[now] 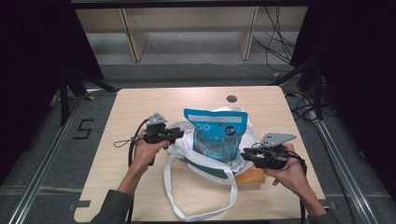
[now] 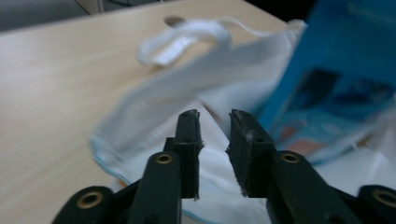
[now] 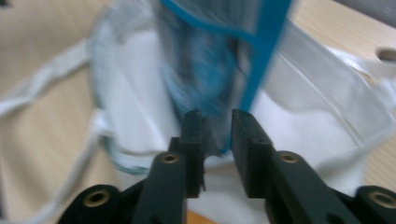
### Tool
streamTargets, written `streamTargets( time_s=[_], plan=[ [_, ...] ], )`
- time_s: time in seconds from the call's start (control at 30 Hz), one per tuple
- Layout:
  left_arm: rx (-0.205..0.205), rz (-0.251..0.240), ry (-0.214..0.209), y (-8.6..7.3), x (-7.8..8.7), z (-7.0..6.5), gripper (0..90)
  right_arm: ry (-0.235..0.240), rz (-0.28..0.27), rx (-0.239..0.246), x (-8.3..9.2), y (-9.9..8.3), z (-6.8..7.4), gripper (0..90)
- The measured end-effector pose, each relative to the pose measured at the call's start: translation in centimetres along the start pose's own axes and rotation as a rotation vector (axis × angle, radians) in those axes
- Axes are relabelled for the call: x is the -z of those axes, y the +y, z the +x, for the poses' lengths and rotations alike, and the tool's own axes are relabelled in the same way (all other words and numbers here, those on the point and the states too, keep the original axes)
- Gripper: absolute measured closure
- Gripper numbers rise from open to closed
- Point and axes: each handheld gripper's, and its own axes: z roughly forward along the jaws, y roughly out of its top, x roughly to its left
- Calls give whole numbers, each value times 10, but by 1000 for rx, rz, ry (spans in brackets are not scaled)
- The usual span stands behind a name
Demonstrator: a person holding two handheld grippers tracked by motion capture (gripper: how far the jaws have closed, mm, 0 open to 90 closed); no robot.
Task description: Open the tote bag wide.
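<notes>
High view: orange thing (image 1: 252, 176) under bag (image 1: 205, 161)

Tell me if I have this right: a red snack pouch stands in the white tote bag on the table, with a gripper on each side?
Not quite: the snack pouch is blue, not red, as the high view shows. It does stand in the white tote bag on the table, with the left gripper and right gripper on either side.

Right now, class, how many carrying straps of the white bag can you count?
2: near strap loops toward the person's table edge; far strap lies behind the blue pouch, partly hidden.
</notes>
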Motion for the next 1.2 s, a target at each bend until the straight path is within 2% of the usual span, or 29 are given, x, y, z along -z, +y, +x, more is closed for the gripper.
streamTargets(
  time_s=[0.07, 0.1, 0.13, 0.17, 0.2, 0.27, 0.33, 0.37, 0.4, 0.47, 0.5, 0.53, 0.6, 0.67, 0.7, 0.73, 0.77, 0.8, 0.87, 0.9, 0.97, 1.0, 1.03, 1.07, 1.1, 1.13, 1.17, 1.2],
  plan=[
    [-29, 46, 3, -11, -8, -4, 761, -27, 18, -26, -5, -7, -7, 818],
    [-43, 72, 18, -15, -12, -5, 770, -37, 40, -48, -8, -10, -9, 830],
    [-59, 97, 25, -18, -15, -3, 786, -65, 60, -30, -12, -13, -14, 843],
    [-46, 104, 37, -24, -20, -2, 796, -73, 83, -32, -14, -16, -17, 854],
    [-59, 127, 40, -28, -23, 0, 809, -84, 103, -44, -19, -23, -21, 871],
    [-56, 149, 55, -37, -30, 4, 814, -109, 139, -39, -31, -34, -25, 898],
    [-9, 141, 48, -44, -34, 7, 817, -103, 166, -44, -40, -39, -28, 900],
    [-20, 144, 52, -45, -35, 7, 820, -97, 178, -43, -43, -39, -28, 900],
    [-27, 148, 60, -45, -35, 6, 822, -111, 190, -34, -48, -40, -27, 900],
    [-68, 164, 77, -45, -36, 4, 826, -106, 214, -27, -56, -44, -28, 900],
    [-64, 164, 87, -44, -35, 3, 827, -90, 225, -30, -57, -45, -31, 900],
    [-49, 145, 90, -43, -35, 1, 825, -88, 203, -24, -58, -46, -33, 900],
    [-54, 119, 87, -39, -29, -2, 797, -99, 193, -31, -56, -44, -32, 900],
    [-72, 78, 110, -32, -21, -11, 777, -108, 173, -36, -49, -40, -30, 875],
    [-90, 59, 106, -27, -15, -17, 772, -112, 161, -68, -42, -36, -28, 857],
    [-78, 32, 89, -24, -12, -23, 752, -95, 118, -53, -32, -30, -29, 857],
    [-91, 17, 51, -20, -8, -33, 751, -101, 88, -52, -24, -26, -28, 857],
    [-91, 17, 51, -20, -8, -33, 751, -101, 88, -52, -24, -26, -28, 857],
    [-96, 4, 2, -19, -7, -47, 751, -74, 4, -51, -4, -17, -20, 862],
    [-115, 29, -53, -22, -7, -61, 755, -39, -27, -43, 3, -15, -12, 865],
    [-150, 47, -74, -28, -10, -71, 760, 1, -9, -41, 4, -16, -1, 866],
    [-181, 69, -73, -32, -12, -75, 769, 8, 14, -18, 1, -18, 4, 872],
    [-169, 91, -76, -38, -15, -79, 769, 7, 43, 1, -3, -20, 8, 872],
    [-182, 106, -64, -43, -19, -80, 769, 8, 72, 16, -8, -24, 9, 874],
    [-214, 143, -52, -50, -25, -82, 770, 10, 86, 12, -13, -27, 10, 885],
    [-219, 159, -50, -55, -30, -83, 786, 21, 127, -2, -21, -31, 11, 895],
    [-198, 149, -53, -57, -34, -82, 792, 24, 149, 2, -28, -35, 11, 900],
    [-203, 159, -52, -57, -34, -80, 798, 19, 149, -1, -37, -40, 13, 900]
  ],
)
